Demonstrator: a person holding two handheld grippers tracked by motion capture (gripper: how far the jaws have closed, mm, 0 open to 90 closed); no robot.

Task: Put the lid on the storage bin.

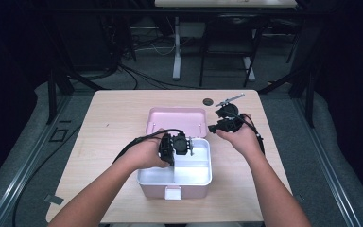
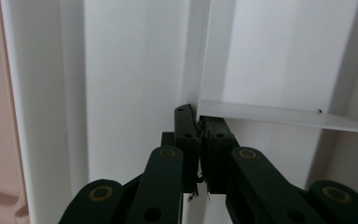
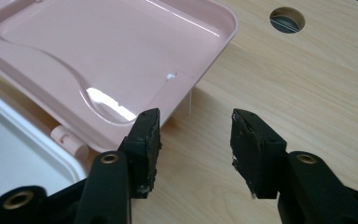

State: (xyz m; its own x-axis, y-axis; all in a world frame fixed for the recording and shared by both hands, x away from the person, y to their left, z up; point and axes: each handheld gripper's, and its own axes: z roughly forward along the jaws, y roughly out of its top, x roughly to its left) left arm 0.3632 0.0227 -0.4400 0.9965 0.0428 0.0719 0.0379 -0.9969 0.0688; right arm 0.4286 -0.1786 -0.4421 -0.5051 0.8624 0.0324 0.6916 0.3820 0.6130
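Dim room; grey floor (image 1: 160, 71); cables (image 1: 137, 73); second desk's white legs (image 1: 176, 52) behind.

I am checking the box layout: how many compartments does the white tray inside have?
2 visible: a left compartment and a right compartment, split by the divider. The left gripper may hide more.

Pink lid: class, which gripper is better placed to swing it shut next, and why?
Probably the right gripper: its open jaws sit empty beside the pink lid's corner, while the left gripper is clamped on the white divider.
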